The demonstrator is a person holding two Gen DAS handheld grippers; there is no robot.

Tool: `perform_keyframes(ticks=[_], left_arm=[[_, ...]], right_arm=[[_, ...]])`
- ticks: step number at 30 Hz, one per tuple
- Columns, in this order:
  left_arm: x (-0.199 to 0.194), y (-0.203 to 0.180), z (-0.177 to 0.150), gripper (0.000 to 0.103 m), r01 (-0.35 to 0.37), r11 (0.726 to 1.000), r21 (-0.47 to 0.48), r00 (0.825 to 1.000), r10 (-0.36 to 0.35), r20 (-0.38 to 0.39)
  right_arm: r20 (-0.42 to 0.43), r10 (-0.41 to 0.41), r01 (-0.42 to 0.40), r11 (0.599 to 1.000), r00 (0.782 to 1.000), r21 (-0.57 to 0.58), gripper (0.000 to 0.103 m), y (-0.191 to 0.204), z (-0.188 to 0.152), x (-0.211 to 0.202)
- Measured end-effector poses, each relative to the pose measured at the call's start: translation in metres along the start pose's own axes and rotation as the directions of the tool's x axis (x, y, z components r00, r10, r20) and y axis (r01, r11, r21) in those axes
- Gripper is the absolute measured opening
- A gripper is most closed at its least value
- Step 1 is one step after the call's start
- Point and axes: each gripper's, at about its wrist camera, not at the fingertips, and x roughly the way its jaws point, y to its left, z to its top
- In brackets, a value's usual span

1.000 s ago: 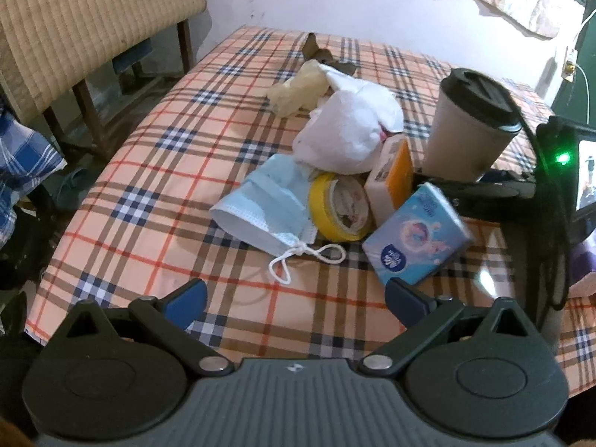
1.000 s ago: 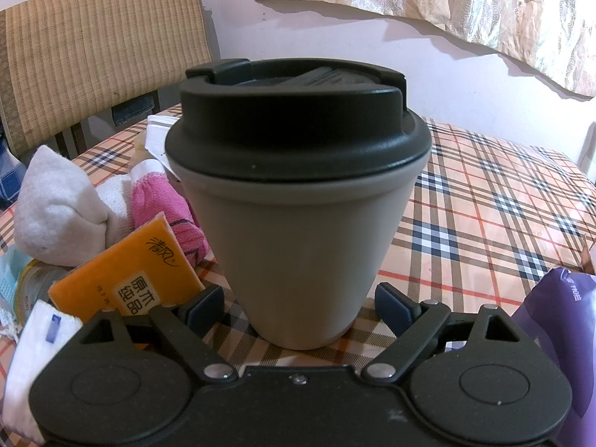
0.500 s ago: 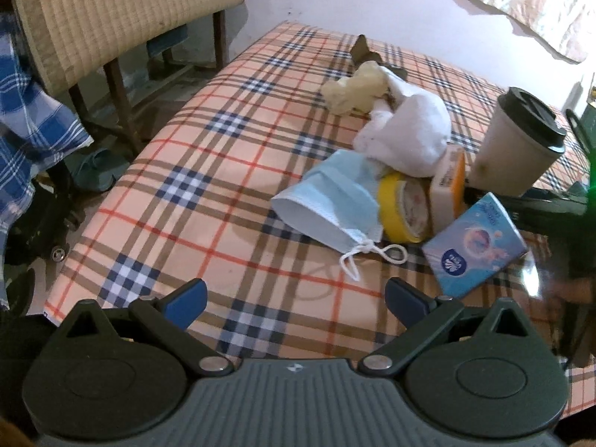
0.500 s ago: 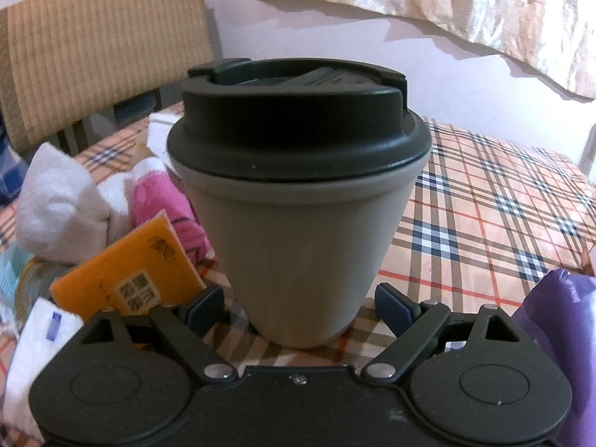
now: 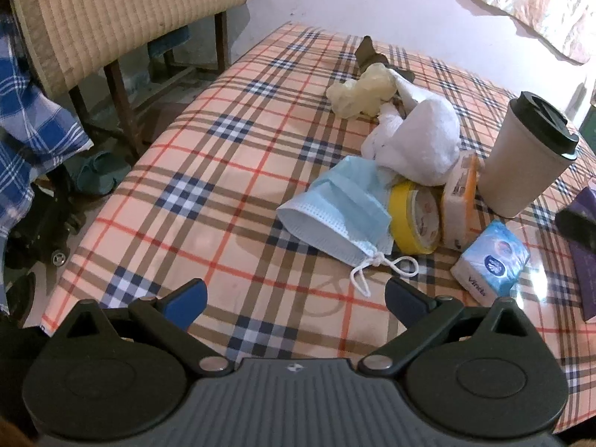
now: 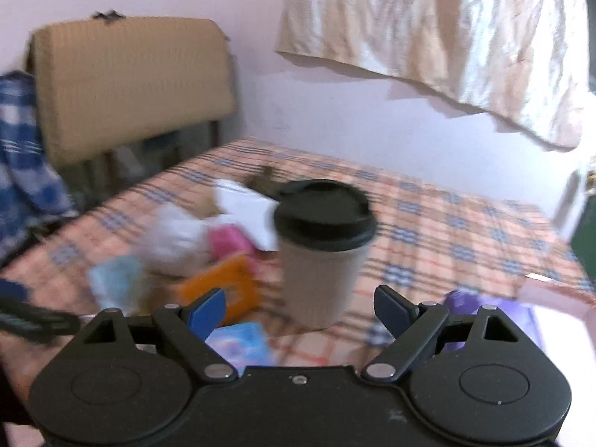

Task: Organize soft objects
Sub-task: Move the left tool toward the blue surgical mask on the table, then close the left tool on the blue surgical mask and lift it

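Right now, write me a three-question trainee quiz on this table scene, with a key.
1. True or false: the left gripper is shut on the face mask.
2. What stands nearest the cup: A) yellow tape roll, B) orange tissue pack, C) rubber glove?
3. Fill in: the white towel rests partly on the ____.

Key: 1 false, both grippers, including the right gripper, are open and empty; 2 B; 3 face mask.
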Motion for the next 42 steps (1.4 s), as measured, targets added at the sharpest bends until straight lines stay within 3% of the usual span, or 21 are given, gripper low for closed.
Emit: perform_keyframes(ticks=[3, 12, 42], left_arm=[[0.000, -0.003, 0.000, 0.103, 0.004, 1.000, 0.012, 1.000, -0.004, 0.003], [-0.002, -0.003, 0.001, 0.103, 0.006, 1.000, 0.019, 1.000, -0.007, 0.016], [0.010, -0.002, 0.009, 0.103, 0.010, 0.999, 0.030, 1.000, -0.010, 0.014]], right_arm=[[-0.023, 0.062, -0.061, 0.998, 0.998, 0.011, 0.101, 0.021, -0.011, -0.001], [-0.079, 0.071, -0.072, 0.997, 0.994, -0.010, 0.101, 0.052, -0.028, 0.011], [-0.139, 0.090, -0.092, 0.996, 0.986, -0.013, 0.101, 0.048, -0.030, 0.037]])
